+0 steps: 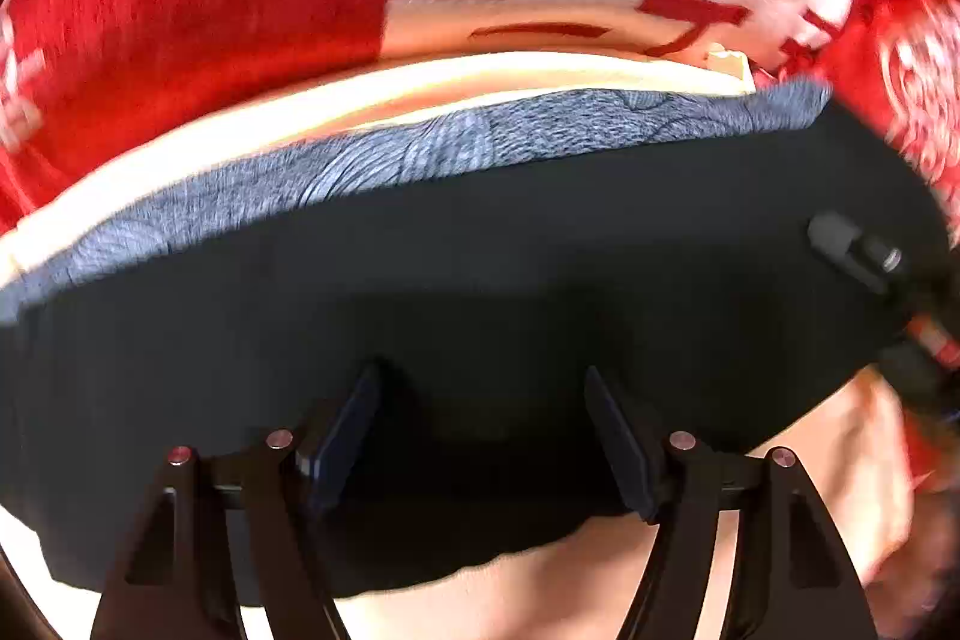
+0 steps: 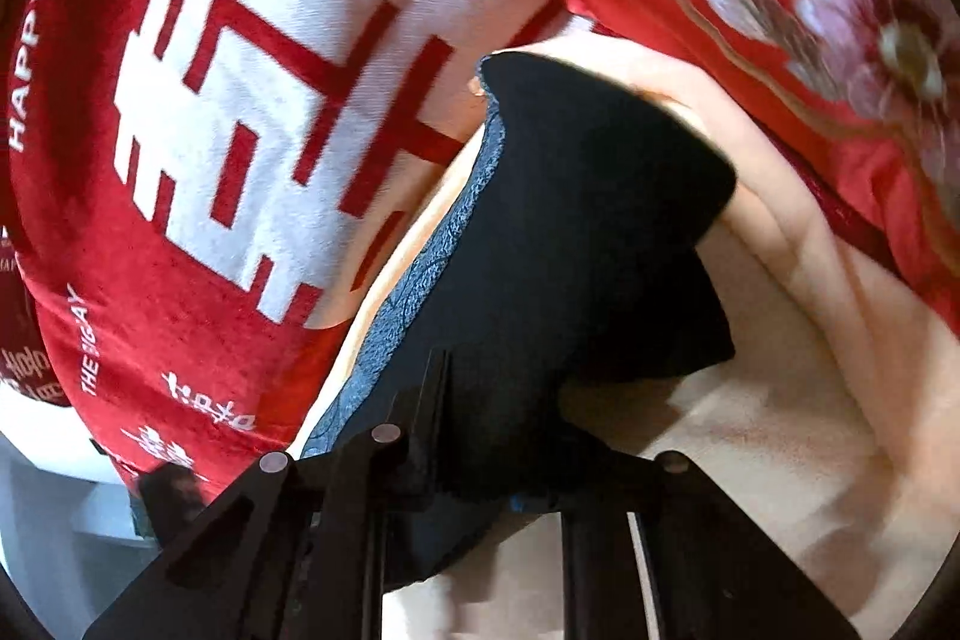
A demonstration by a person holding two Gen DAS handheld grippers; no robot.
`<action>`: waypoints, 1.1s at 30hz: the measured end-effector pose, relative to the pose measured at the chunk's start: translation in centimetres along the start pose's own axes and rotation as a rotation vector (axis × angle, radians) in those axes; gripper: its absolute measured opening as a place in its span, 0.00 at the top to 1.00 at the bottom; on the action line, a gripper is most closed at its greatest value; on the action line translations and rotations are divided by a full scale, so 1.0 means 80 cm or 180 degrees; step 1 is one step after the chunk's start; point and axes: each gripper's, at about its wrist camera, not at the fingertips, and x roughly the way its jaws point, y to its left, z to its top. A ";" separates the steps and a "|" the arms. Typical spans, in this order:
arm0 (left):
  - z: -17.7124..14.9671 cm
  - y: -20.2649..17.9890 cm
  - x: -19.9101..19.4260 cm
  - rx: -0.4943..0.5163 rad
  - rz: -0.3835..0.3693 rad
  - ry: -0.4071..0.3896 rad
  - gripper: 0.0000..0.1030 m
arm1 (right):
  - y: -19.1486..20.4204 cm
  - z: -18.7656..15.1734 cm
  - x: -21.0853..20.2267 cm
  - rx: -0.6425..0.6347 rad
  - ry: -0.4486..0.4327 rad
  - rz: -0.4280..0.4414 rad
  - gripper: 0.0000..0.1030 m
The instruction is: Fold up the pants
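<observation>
The black pants (image 1: 480,280) with a grey-blue patterned waistband (image 1: 456,148) lie on a cream blanket (image 1: 420,91). My left gripper (image 1: 483,388) hangs open just over the black fabric, with the cloth between and under its fingers. In the right wrist view the pants (image 2: 576,220) are lifted and bunched, the waistband (image 2: 420,280) running down the left side. My right gripper (image 2: 498,436) is shut on the pants' black fabric near its edge. The right gripper also shows at the right edge of the left wrist view (image 1: 882,268).
A red blanket with large white characters (image 2: 240,100) lies beyond the pants. A red floral quilt (image 2: 810,10) is bunched at the upper right. The cream blanket (image 2: 780,400) spreads under and right of the pants.
</observation>
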 end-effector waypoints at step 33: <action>-0.053 0.358 -0.090 -0.0879 0.0300 0.0150 0.07 | 0.292 -0.294 0.212 -0.3347 0.0329 -0.2065 0.44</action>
